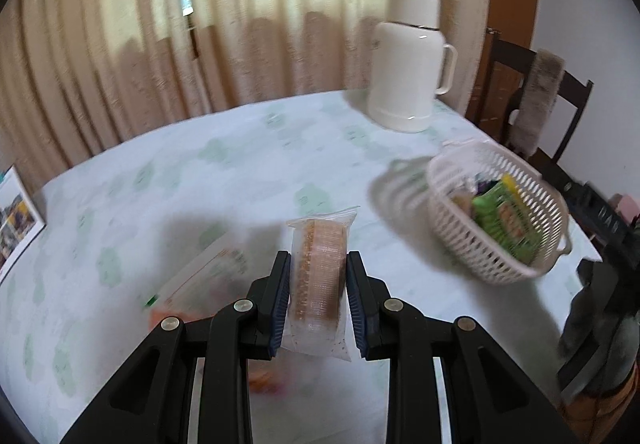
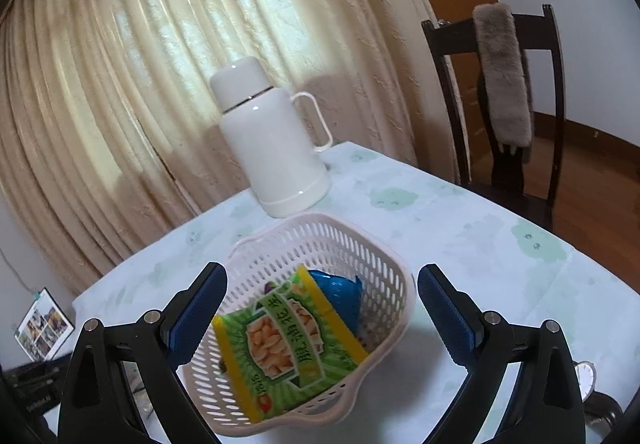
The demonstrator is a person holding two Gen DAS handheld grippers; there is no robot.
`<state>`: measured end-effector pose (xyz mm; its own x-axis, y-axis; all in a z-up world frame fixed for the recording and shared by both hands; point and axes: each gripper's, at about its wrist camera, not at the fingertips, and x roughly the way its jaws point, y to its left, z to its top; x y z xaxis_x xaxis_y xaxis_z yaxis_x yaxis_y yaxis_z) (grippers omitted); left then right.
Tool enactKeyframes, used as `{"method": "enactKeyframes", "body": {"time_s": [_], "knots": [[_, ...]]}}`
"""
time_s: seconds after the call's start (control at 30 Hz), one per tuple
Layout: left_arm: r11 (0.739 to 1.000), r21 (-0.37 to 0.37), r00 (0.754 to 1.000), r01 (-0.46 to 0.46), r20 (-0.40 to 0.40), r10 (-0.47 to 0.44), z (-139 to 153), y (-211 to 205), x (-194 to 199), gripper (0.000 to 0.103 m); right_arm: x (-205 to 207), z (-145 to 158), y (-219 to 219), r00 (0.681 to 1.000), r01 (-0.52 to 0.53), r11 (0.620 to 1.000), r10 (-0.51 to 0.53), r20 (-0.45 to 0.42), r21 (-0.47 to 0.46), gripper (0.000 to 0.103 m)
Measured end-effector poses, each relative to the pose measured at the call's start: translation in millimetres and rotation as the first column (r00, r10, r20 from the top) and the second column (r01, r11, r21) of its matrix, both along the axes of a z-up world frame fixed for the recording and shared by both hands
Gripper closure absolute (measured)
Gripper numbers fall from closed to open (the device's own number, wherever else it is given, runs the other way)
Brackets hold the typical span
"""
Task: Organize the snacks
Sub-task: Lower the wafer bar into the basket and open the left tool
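White flask [image 2: 272, 140] (curtain [image 2: 120, 84] behind) stands just beyond basket [image 2: 384, 264].

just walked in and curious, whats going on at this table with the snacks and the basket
A person is sorting snacks into a white basket with two tools. The left hand-held gripper is shut on a clear packet of brown biscuits, lifted above the table. The right hand-held gripper is open over the basket, which already holds a green peanut packet and a blue packet. A white thermos jug stands behind.
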<state>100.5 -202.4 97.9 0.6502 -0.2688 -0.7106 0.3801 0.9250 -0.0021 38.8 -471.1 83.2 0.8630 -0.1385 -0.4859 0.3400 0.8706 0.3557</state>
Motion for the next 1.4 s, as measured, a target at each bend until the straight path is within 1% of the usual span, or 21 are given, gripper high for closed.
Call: {"method": "enactKeyframes", "body": {"time_s": [0.2,0.37,0.7,0.83,0.9,0.93,1.03,1.4], "knots": [[0.996,-0.027,0.997,0.081,0.005,-0.081,9,-44,11,0.078,-3,4,2,1.0,0.022,0.999,-0.022,0.011,-0.036,0.007],[0.989,-0.036,0.99,0.141,-0.002,-0.141,10,-81,21,0.077,-4,3,-1,0.999,0.042,0.998,-0.042,0.003,-0.042,0.007],[0.978,-0.039,0.978,0.205,-0.018,-0.205,2,-122,29,0.077,-7,8,-4,0.993,0.116,0.989,-0.115,0.01,-0.09,0.007],[0.974,-0.039,0.974,0.222,-0.026,-0.223,-1,-130,29,0.075,-7,7,-7,0.991,0.134,0.987,-0.135,-0.001,-0.088,0.007],[0.975,-0.04,0.975,0.22,-0.033,-0.222,-2,-131,28,0.062,-7,7,-9,0.99,0.139,0.987,-0.139,-0.001,-0.085,0.007],[0.977,-0.045,0.978,0.206,-0.035,-0.208,-2,-129,29,0.058,-8,7,-9,0.99,0.14,0.986,-0.141,0.0,-0.086,0.007],[0.979,-0.056,0.979,0.196,-0.043,-0.198,-2,-125,31,0.057,-8,7,-9,0.989,0.145,0.985,-0.146,0.003,-0.088,0.007],[0.986,-0.049,0.986,0.161,-0.044,-0.164,-1,-111,28,0.054,-8,9,-3,0.99,0.141,0.982,-0.142,0.003,-0.123,0.007]]}}
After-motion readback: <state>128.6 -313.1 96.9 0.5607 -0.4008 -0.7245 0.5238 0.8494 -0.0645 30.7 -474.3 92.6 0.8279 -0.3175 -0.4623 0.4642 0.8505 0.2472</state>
